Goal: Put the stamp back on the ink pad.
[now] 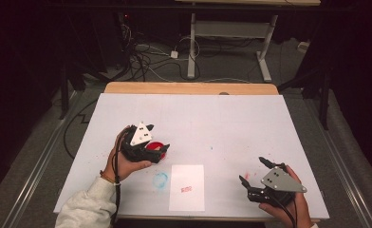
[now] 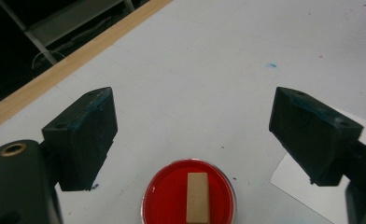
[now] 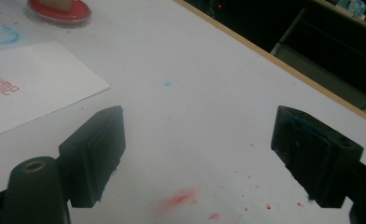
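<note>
High view: the left gripper (image 1: 161, 148) hovers over the red ink pad (image 1: 156, 147) on the bench (image 1: 231, 118), left of the stamped paper (image 1: 187, 187).

Left gripper view: jaws wide, holding nothing; the wooden stamp (image 2: 197, 197) stands in the pad — probably light, stiff, best pinched across its flat sides.

Right gripper view: the right gripper (image 3: 197, 158) gapes empty — pad far off.
</note>
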`<state>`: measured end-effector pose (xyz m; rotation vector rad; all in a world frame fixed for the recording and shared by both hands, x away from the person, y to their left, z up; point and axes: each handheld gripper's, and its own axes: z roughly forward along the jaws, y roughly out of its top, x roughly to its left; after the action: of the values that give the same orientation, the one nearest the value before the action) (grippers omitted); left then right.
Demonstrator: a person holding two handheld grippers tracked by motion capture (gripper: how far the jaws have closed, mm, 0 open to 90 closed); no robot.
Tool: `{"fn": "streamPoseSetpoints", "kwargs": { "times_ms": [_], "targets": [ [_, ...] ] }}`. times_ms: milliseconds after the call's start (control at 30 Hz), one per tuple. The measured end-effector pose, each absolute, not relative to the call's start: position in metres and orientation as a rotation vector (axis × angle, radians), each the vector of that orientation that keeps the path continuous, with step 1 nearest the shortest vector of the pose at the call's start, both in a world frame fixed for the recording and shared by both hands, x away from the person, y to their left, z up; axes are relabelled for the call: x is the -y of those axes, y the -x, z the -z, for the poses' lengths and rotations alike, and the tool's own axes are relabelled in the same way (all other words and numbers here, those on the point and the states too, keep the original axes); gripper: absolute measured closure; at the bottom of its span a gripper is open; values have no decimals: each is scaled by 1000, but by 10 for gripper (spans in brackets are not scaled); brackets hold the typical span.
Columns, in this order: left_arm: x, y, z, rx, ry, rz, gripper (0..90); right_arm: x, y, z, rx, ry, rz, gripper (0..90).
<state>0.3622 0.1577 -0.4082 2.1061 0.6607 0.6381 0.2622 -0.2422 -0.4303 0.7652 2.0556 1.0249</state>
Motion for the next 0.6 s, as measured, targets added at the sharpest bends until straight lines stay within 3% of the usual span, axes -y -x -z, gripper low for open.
{"fn": "streamPoseSetpoints", "kwargs": {
  "times_ms": [600],
  "targets": [
    [-149,-338,416,-590,-2086,-746,155,242,-261,429,-2047,-763,-1033,179]
  ]
}}
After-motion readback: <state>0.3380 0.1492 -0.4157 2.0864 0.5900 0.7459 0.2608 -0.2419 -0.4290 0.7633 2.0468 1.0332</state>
